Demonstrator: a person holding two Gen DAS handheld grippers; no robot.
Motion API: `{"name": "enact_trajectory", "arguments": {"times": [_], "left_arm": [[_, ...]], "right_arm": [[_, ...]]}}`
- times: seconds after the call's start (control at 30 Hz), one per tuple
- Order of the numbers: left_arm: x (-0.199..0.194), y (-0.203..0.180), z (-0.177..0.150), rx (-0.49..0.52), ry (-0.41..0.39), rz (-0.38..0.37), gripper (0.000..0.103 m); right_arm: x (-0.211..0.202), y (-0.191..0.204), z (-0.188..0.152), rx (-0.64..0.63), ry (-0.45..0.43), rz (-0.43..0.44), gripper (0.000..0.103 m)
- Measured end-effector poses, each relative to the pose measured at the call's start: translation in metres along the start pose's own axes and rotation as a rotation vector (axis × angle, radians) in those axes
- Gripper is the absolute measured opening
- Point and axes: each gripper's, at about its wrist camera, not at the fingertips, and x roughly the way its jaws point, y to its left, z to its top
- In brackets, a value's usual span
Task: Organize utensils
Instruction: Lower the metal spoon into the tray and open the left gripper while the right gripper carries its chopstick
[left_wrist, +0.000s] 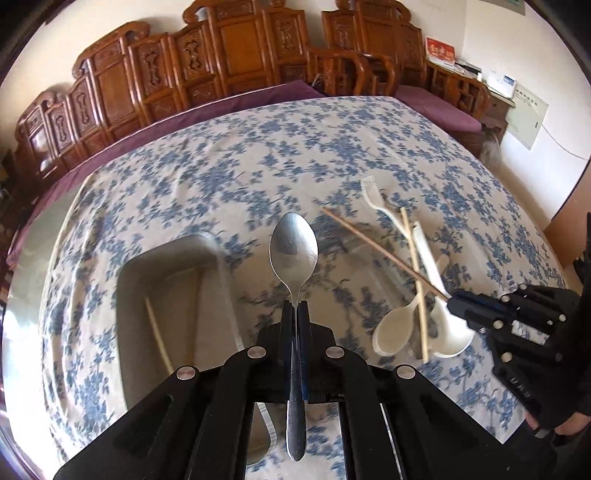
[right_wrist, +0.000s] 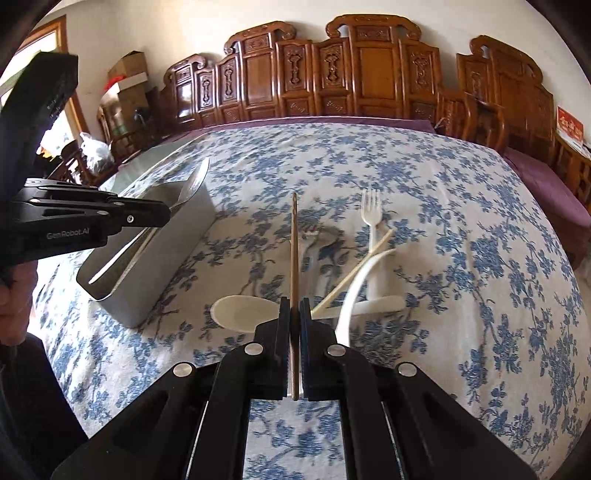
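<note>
metal spoon (left_wrist: 293, 243) sits clamped in the left gripper (left_wrist: 294, 306), frame centre, just right of the grey bin (left_wrist: 166, 280). right gripper (right_wrist: 294, 306) pinches a brown chopstick (right_wrist: 294, 251) above the white utensils (right_wrist: 369, 266).

Bin (right_wrist: 147, 266) left of spoons (right_wrist: 240, 314), fork (right_wrist: 371, 210) and chopstick (right_wrist: 351, 275) on table (right_wrist: 480, 221).

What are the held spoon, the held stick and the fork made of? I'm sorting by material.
Spoon: looks like polished metal, probably steel; grey bowl with reflective sheen.
Chopstick: likely wood or bamboo; matte brown, thin and straight.
Fork: seemingly plastic; uniformly matte white, no gleam.
</note>
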Motion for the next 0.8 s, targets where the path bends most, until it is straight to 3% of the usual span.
{"name": "enact_trajectory", "arguments": {"times": [0.47,0.8], "left_arm": [[0.004,0.082,-0.029,-0.121,0.003,0.046,0.002],[0.037,0.099,-0.041,-0.154,0.054,0.037,0.002]], "right_arm": [[0.002,0.015,0.003,-0.03,-0.003,0.032,0.006],[-0.016,0.039,0.007,-0.055,-0.066,0.069,0.006]]}}
